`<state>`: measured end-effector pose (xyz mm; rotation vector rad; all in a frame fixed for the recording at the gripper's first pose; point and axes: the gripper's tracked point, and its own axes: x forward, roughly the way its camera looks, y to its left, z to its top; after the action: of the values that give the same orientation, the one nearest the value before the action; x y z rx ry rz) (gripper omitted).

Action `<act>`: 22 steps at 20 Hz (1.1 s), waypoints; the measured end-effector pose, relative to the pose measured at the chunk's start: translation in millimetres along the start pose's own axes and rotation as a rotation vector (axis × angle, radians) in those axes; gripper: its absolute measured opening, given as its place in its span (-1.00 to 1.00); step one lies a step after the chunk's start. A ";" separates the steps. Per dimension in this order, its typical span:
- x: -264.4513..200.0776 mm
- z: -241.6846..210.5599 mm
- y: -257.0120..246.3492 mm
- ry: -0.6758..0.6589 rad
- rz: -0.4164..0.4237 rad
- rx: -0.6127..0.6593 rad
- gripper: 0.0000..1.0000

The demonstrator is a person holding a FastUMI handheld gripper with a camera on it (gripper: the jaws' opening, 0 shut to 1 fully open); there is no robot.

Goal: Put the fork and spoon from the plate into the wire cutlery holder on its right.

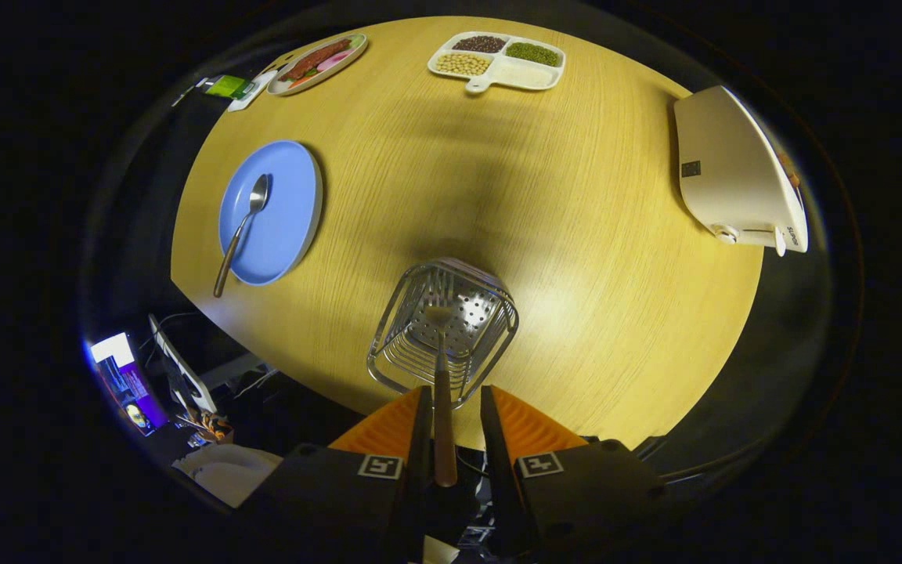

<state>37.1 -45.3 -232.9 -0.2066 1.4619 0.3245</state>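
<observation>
The wire cutlery holder (393,342) stands on the wooden table just ahead of my fingers. A fork (443,407) with a brown handle stands in it, tines down on the perforated bottom, its handle rising between my fingers. My gripper (456,394) is open. The handle lies close beside the left finger, and a gap separates it from the right finger. To the left of the holder a blue plate (288,211) carries the spoon (242,229), whose bowl points away from me and whose handle juts over the plate's near rim.
A divided white tray (521,76) of beans and grains and an oval plate of food (318,61) sit at the table's far side. A white appliance (733,180) rests at the right edge. The table's near edge runs just under the holder.
</observation>
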 end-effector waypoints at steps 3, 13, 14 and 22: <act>-11.1 5.0 6.0 -0.066 0.021 0.023 0.43; -77.6 25.6 42.1 -0.469 0.041 0.105 0.99; -82.6 27.3 46.8 -0.508 0.033 0.109 1.00; -74.3 39.1 142.7 -0.670 0.050 -0.014 0.99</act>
<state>19.8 95.0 -146.7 -0.0596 0.8032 0.3980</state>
